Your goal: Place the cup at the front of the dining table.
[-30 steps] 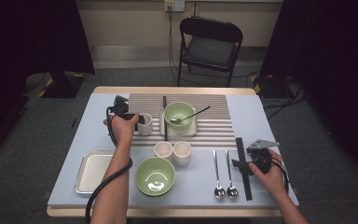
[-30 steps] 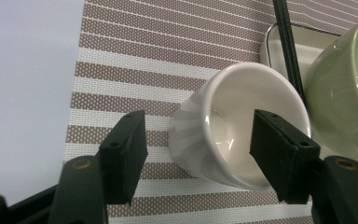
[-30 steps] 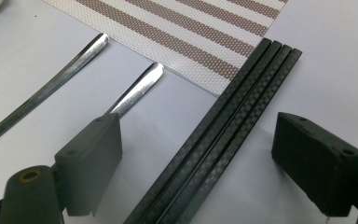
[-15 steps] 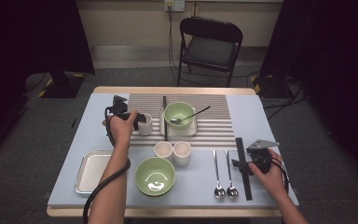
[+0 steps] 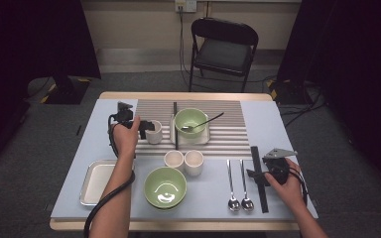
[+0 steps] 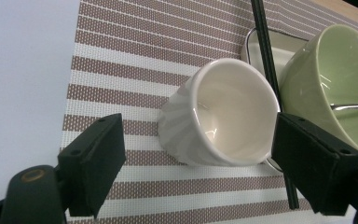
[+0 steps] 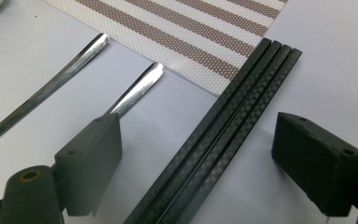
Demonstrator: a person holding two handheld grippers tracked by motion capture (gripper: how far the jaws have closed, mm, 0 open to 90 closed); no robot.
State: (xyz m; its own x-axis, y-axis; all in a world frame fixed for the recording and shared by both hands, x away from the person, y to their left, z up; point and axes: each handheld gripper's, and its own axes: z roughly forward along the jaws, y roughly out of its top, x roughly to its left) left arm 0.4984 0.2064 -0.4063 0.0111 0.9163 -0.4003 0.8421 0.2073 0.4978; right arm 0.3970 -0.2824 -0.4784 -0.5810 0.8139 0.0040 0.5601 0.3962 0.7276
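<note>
A cup [image 5: 154,133] stands on the placemat [image 5: 228,141] left of the bowl [image 5: 190,121], with chopsticks [image 5: 175,125] between them.

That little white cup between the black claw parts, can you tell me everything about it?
The little white cup looks like shiny ceramic, with slanted ridges on its outside and a smooth cream inside. It is empty and has no handle that I can see. It stands upright on the brown-and-white striped mat, next to a green bowl on a small tray. The left claw has just been opening; its two black pads sit on either side of the cup with gaps, so nothing is squeezing it.
</note>
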